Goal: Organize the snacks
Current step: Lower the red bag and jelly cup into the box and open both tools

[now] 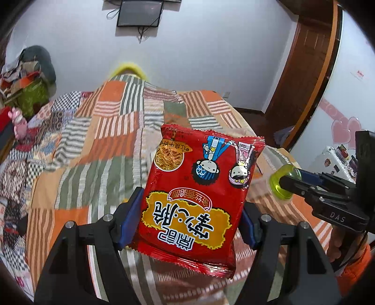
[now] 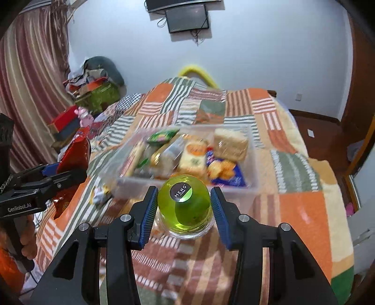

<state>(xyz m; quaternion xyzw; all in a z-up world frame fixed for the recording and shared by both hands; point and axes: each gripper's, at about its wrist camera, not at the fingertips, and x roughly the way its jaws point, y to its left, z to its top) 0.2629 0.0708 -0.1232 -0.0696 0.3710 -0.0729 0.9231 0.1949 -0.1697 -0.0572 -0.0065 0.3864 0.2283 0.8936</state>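
Red noodle packet (image 1: 196,187) pinched in my left gripper (image 1: 191,218); right gripper (image 2: 184,211) clamps a green jelly cup (image 2: 184,206), seemingly lifted above the quilt (image 2: 302,211).

Left wrist view sits just behind the left tongs (image 1: 191,223), looking forward and down along them over the bed (image 1: 93,140) toward the far wall and the screen (image 1: 140,13); the red packet (image 1: 199,187) fills the near centre, very close. Right wrist view sits likewise behind the right tongs (image 2: 184,211), also angled down, facing the same wall, with the green jelly cup (image 2: 184,206) close up and the bin (image 2: 254,187) just beyond. Shared: bed, screen, wall. Each view catches the other tongs at its edge, right tongs at right, left tongs at left.
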